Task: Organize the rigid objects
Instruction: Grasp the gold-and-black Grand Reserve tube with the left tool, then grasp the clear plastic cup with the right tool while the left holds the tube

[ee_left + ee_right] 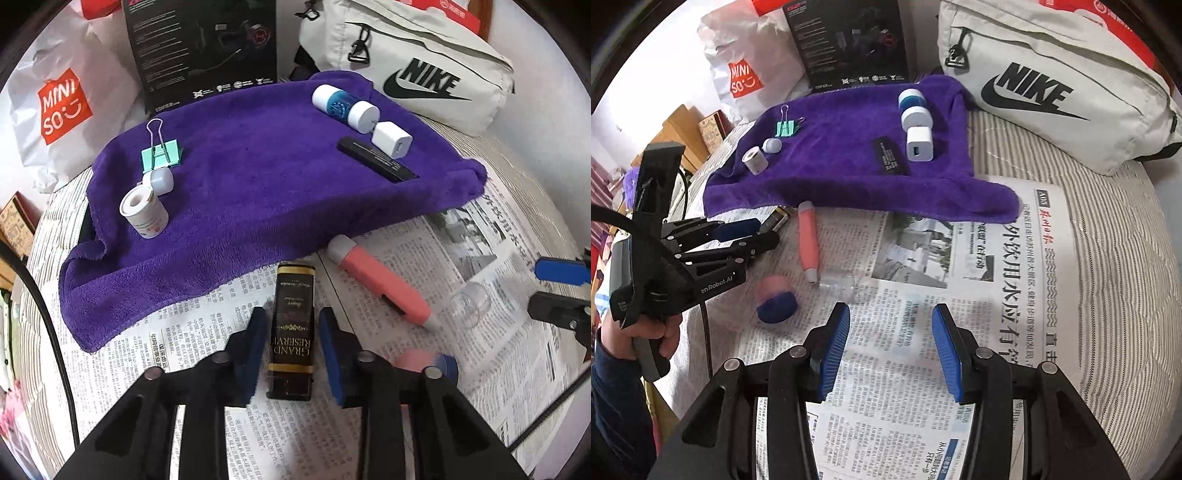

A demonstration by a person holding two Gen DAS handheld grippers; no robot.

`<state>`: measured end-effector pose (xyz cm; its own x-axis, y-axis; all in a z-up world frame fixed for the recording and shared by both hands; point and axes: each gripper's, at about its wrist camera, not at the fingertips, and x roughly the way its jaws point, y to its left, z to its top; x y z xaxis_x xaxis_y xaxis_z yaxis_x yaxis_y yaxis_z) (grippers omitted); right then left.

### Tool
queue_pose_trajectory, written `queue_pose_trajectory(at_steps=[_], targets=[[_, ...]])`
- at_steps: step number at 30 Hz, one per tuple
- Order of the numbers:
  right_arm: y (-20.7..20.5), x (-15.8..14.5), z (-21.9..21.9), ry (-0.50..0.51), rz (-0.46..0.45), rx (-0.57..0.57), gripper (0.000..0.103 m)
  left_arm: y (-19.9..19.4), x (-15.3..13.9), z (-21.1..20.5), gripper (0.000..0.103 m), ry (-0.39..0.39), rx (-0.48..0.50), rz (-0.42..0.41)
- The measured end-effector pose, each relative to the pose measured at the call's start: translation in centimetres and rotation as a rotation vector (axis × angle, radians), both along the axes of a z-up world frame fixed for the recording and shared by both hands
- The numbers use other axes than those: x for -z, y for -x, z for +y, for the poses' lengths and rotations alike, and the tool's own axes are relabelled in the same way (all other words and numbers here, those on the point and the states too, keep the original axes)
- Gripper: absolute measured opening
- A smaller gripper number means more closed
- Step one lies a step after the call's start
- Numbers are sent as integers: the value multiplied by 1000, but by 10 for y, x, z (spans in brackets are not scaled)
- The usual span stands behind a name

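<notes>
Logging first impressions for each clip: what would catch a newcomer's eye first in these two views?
The purple towel spread over the newspaper stands out, with small white items, a green binder clip and a black stick on it. Close in, the left gripper sits open around a dark box lettered Grand Reserve, pads not touching it. Beside it lies a pink marker, and the right gripper hangs open over the print.

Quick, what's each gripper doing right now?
Left gripper: open, straddling the dark Grand Reserve box, not clamped.
Right gripper: open, empty, over the newspaper.
</notes>
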<state>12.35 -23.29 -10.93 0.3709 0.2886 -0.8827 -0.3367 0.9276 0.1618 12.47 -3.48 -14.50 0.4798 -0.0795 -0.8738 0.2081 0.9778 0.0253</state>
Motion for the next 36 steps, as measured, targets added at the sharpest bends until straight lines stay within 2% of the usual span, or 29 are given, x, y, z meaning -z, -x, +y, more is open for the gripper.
queue_pose_trajectory(at_steps=[10, 17, 27, 29, 31, 34, 36], targets=[[2, 5, 16, 13, 11, -22, 46, 6, 0, 6, 23, 27, 13, 1], [-8, 9, 29, -22, 20, -17, 46, 12, -5, 34, 23, 15, -50, -4], [-18, 32, 53, 23, 42, -15, 45, 16, 3, 56, 23, 62, -97, 6], [-17, 31, 55, 34, 18, -20, 42, 16, 4, 57, 23, 64, -96, 4], [-18, 32, 54, 35, 23, -25, 29, 16, 4, 57, 23, 61, -95, 2], [-20, 32, 50, 35, 28, -26, 20, 16, 3, 56, 23, 55, -94, 1], [-21, 31, 47, 36, 31, -25, 19, 17, 3, 56, 23, 61, -95, 3]])
